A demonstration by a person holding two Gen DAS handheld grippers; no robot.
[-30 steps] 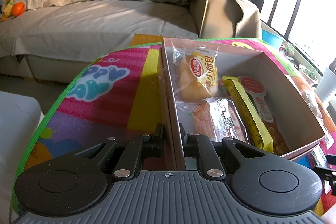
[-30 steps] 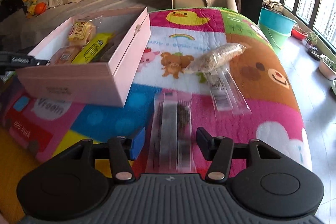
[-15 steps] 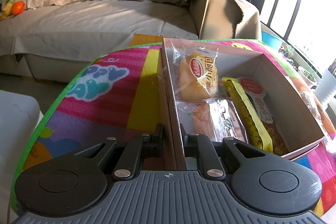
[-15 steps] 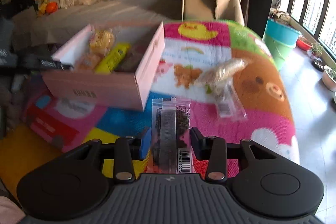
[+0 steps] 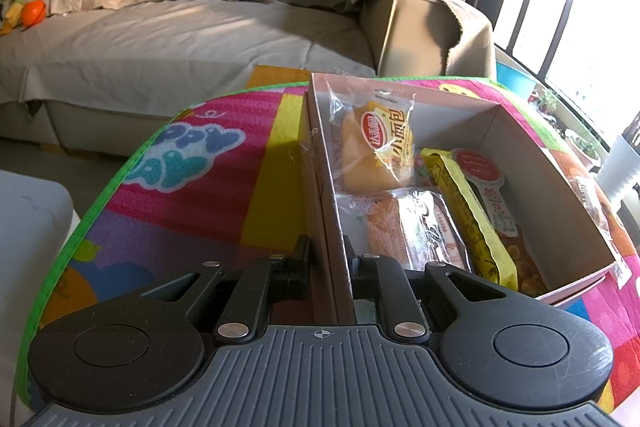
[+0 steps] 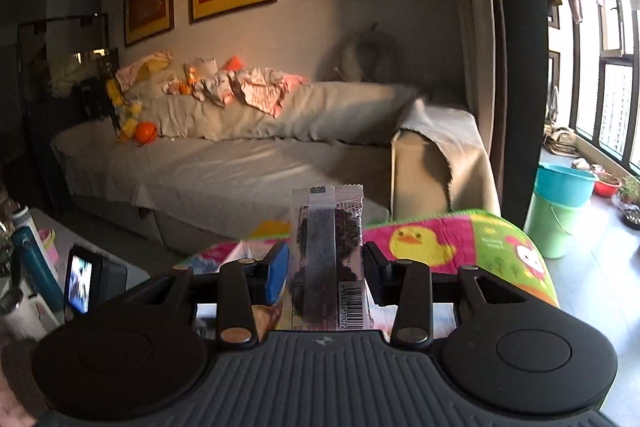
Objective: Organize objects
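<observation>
Left tool (image 5: 326, 259) tilts downward, clamped on the box (image 5: 320, 187) wall; right tool (image 6: 325, 267), raised near level, grips a snack packet (image 6: 326, 227).

The box (image 5: 516, 163) is matt cardboard; the packets (image 5: 384, 151) in it are glossy, crinkled plastic film. The mat (image 5: 192, 187) looks like soft printed cloth; the sofa (image 5: 180, 39) cover is matt fabric.

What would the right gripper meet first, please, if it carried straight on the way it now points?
Probably the sofa: the right gripper, shut on the snack packet, points over the mat's far edge, though depth is unclear.
</observation>
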